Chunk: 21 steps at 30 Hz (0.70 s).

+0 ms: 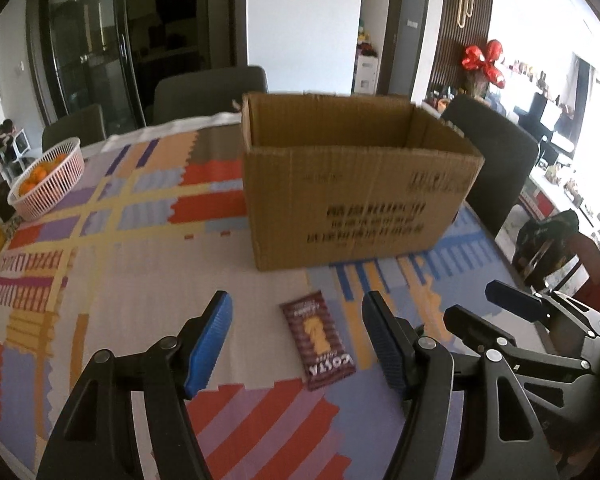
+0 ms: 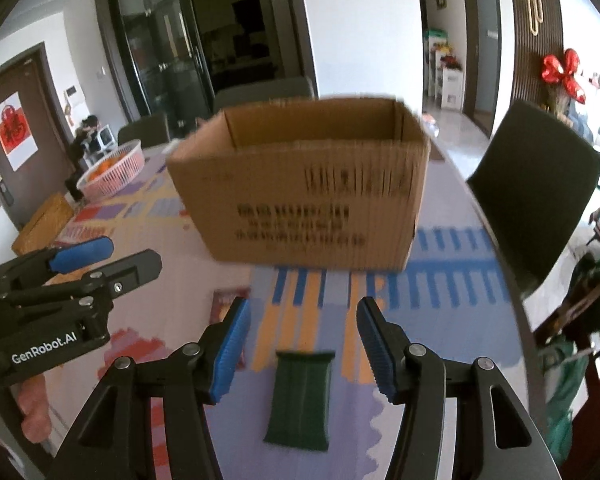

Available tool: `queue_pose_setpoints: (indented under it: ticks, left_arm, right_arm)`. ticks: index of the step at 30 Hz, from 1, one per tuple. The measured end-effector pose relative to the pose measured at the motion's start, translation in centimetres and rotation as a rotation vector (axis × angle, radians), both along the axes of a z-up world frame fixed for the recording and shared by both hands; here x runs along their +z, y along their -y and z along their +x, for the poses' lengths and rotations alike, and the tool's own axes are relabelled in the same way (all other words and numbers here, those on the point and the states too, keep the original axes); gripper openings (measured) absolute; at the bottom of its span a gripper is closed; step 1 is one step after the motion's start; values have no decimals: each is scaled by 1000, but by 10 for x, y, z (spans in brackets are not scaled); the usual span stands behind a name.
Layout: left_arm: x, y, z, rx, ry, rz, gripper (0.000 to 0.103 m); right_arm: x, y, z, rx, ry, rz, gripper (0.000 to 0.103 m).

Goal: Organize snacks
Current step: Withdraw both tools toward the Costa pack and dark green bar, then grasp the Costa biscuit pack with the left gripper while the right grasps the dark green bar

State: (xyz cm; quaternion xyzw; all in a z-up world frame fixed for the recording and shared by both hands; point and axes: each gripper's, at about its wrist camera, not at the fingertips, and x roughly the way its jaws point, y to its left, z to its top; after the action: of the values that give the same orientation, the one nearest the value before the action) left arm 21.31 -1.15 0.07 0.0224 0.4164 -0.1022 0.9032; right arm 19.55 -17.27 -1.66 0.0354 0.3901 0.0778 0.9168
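A brown Costa snack packet (image 1: 318, 344) lies flat on the patterned tablecloth, between the open fingers of my left gripper (image 1: 296, 340), which hovers over it and holds nothing. A dark green snack packet (image 2: 300, 396) lies flat between the open fingers of my right gripper (image 2: 304, 348), also empty. An open cardboard box (image 1: 352, 184) stands upright behind both packets; it also shows in the right wrist view (image 2: 308, 196). What is inside it is hidden. The right gripper (image 1: 496, 308) shows at the right of the left wrist view. The left gripper (image 2: 104, 256) shows at the left of the right wrist view.
A pink basket of oranges (image 1: 46, 180) stands at the table's far left; it also shows in the right wrist view (image 2: 114, 168). Dark chairs (image 1: 496, 160) stand around the table. The table's right edge (image 2: 512, 280) curves close by the right gripper.
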Motion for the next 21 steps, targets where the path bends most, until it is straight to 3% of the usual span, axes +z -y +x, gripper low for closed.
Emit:
queue_pose_setpoints:
  ticks: [10,21]
  left_arm:
    - [-43,0,5,-18,-110,8,67]
    - [-78,9,24,-19,-191,25,67]
  right_arm:
    - [-46,-8,-8,-4,-124,-21,56]
    - [-74,-15,-2,-8,-205,-22,56]
